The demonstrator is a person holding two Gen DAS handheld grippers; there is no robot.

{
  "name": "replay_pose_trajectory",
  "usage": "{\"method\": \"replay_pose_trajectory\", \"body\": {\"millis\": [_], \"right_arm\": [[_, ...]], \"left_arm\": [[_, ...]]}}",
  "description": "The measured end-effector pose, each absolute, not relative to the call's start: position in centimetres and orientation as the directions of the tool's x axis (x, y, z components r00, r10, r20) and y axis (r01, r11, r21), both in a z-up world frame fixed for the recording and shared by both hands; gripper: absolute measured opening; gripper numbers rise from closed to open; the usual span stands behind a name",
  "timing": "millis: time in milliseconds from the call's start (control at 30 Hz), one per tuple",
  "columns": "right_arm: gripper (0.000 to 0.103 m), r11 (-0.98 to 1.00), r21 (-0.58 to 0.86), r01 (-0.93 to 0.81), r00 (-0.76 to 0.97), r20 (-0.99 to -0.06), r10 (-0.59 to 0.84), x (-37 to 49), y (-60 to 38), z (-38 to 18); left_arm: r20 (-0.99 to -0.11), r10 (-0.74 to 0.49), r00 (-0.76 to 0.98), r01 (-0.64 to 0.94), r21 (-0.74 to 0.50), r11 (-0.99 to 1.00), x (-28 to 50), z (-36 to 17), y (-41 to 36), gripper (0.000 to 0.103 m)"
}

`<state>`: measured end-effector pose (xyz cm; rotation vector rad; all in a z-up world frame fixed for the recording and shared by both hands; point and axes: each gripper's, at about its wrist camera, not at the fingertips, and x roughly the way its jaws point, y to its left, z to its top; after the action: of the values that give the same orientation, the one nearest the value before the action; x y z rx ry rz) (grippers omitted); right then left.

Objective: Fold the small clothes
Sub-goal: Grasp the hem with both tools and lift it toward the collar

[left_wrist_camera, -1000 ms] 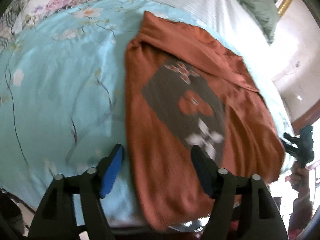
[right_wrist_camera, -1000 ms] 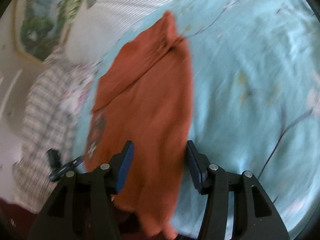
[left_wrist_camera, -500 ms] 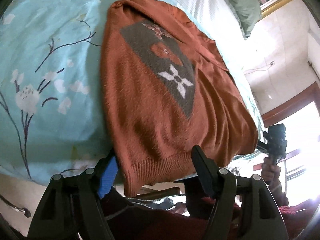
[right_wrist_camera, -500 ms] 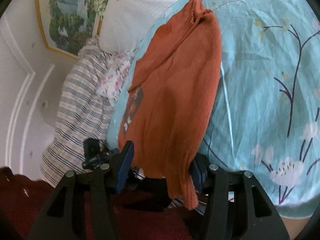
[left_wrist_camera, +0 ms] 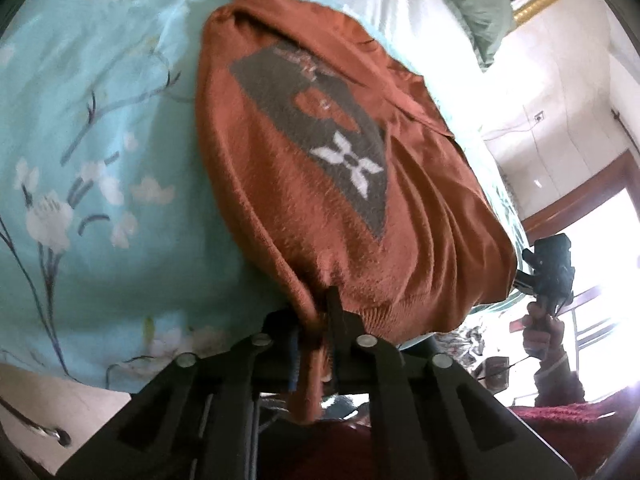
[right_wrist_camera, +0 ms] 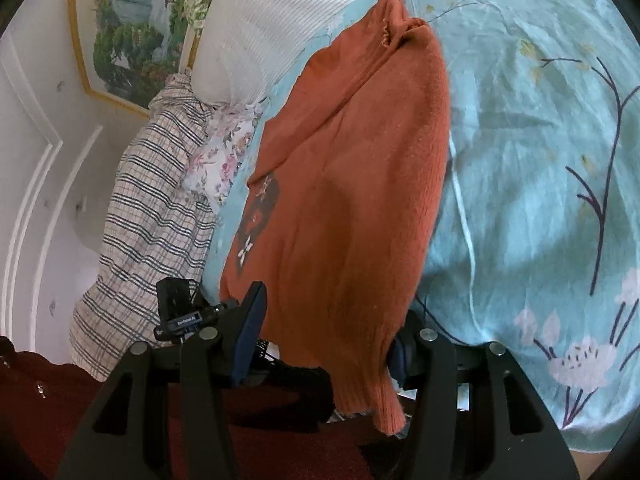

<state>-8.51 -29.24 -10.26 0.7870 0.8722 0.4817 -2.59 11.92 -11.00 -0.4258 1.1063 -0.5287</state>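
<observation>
Sweater (left_wrist_camera: 320, 184) lay on bed (left_wrist_camera: 100, 160), hem overhanging the near edge. Left gripper (left_wrist_camera: 316, 316) had just closed, pinching the hem corner to lift. Right gripper (right_wrist_camera: 328, 324) half-open, straddling the other corner, ungripped.

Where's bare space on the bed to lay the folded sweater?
Free: the turquoise floral sheet past the rust sweater, on the side away from the pillows, bare to the bed edge. Crowded: the other side, where the white striped pillow, floral cloth and plaid cloth pack against the sweater's edge.
</observation>
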Motion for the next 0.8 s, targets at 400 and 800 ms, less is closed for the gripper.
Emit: {"method": "replay_pose_trajectory", "body": {"millis": [400,800], "right_arm": [[0.007,0.541,0.83,-0.133,0.632,-0.35,0.691,-10.6,-30.3,-8.5],[0.007,0.498,0.832,-0.243,0.699,-0.205,0.685,-6.1,-31.6,-2.2]], "left_arm": [[-0.661,-0.621,0.421,0.271,-0.562,0.782,-4.2,-8.2,12.0,0.006],[-0.476,-0.672,0.567,0.309,-0.633,0.71,-2.7,-1.2,14.5,0.004]]}}
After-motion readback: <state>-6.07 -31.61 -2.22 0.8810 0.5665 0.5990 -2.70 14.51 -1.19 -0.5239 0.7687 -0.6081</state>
